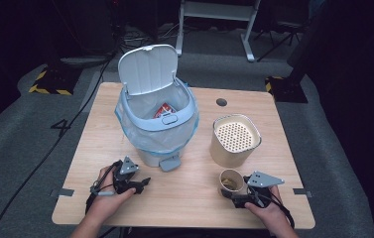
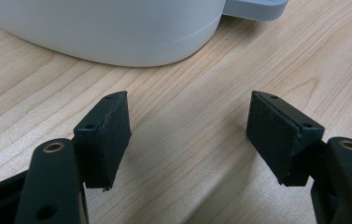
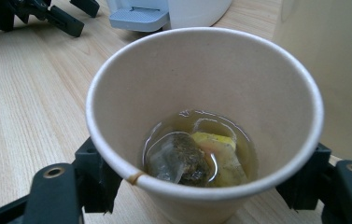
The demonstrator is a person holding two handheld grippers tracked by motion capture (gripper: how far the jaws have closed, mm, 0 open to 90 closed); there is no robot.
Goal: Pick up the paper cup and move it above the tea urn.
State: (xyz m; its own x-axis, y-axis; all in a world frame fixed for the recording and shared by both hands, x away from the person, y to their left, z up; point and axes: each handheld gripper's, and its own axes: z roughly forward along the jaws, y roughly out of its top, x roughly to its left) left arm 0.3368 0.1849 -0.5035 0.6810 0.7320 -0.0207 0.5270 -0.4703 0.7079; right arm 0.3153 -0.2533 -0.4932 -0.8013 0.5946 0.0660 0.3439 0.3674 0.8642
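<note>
Right gripper [image 1: 237,195] at near right table edge, jaws closed around paper cup [image 3: 205,122]. Cup upright on table [image 1: 184,198], just before tall beige canister [image 1: 234,140]. Inside cup: shallow yellowish liquid, tea bag [image 3: 178,158], lemon slice [image 3: 220,149]. Left gripper [image 2: 190,135] at near left, jaws wide apart, nothing between, resting low over wood near base of white bin [image 1: 155,119]. Bin lid up, plastic liner inside, pedal [image 3: 136,17] facing person.
</note>
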